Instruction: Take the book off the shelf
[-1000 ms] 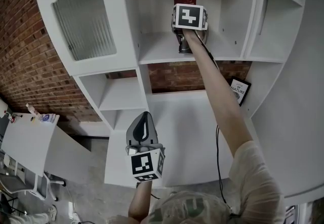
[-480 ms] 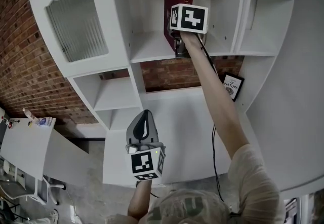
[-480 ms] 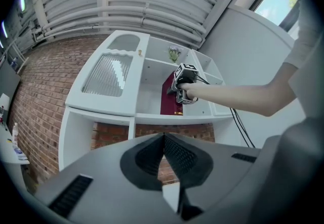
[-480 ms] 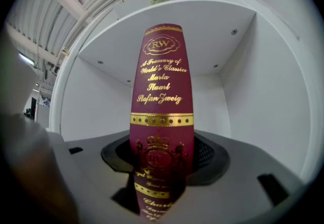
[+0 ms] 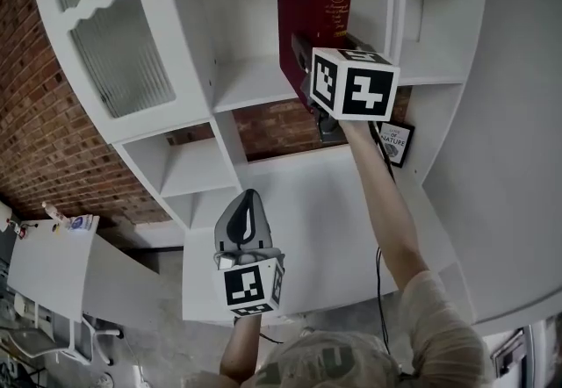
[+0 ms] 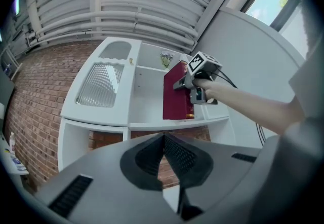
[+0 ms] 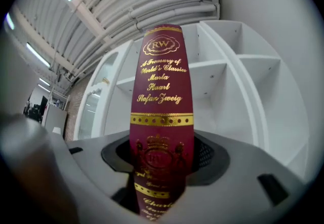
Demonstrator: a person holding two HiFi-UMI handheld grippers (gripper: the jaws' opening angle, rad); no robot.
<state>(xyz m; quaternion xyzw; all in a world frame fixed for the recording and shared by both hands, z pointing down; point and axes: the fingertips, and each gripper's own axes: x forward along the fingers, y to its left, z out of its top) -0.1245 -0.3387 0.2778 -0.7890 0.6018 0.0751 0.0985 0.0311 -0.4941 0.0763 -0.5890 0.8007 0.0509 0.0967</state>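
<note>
A dark red book (image 5: 309, 4) with gold lettering on its spine stands upright in front of the upper middle compartment of the white shelf unit (image 5: 250, 83). My right gripper (image 5: 306, 57) is shut on its lower end, one jaw on each cover. In the right gripper view the spine (image 7: 162, 96) rises out of the right gripper (image 7: 161, 167). The left gripper view shows the book (image 6: 176, 91) level with the shelf's front edge. My left gripper (image 5: 249, 206) hangs lower, away from the shelf, shut with nothing in it, its pads meeting in the left gripper (image 6: 164, 153) view.
A ribbed-glass cabinet door (image 5: 112, 57) closes the compartment to the left. A small framed print (image 5: 394, 143) leans in a lower right compartment. Brick wall (image 5: 44, 145) shows behind and left of the unit. A white desk (image 5: 48, 259) stands at lower left.
My right gripper has pulled the book out of the compartment toward me; it now looks larger and sits before the shelf edge. The left gripper has hardly shifted.
</note>
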